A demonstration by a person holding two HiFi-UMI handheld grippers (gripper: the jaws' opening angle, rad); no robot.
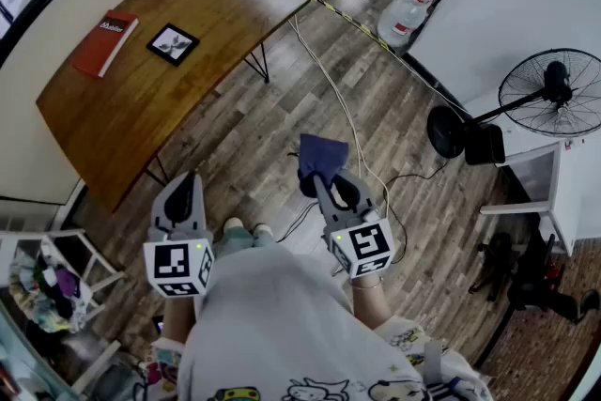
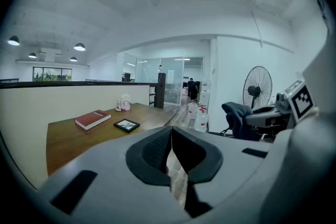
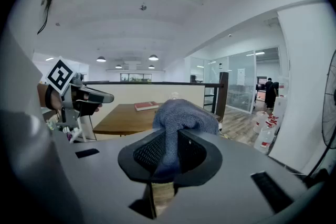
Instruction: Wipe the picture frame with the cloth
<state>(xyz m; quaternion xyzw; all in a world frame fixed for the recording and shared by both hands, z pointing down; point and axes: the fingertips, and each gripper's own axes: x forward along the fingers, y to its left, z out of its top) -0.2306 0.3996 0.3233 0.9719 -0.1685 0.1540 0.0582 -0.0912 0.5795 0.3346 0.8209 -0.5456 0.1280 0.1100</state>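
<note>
Blue cloth (image 1: 322,155) pinched in right gripper (image 1: 331,179) jaws, left gripper (image 1: 184,185) jaws pressed together; far picture frame (image 1: 173,43) untouched, wiping not begun.

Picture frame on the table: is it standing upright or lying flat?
Lying flat: the picture frame rests face up on the wooden table, beside the red book; the left gripper view shows it low against the tabletop.

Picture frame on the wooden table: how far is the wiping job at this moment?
Done: the cloth is gripped in the right tool. In hand: both tools are held over the floor, away from the table; the left tool is shut and empty. Left: reach the picture frame, lying flat beside the red book, and wipe it.
</note>
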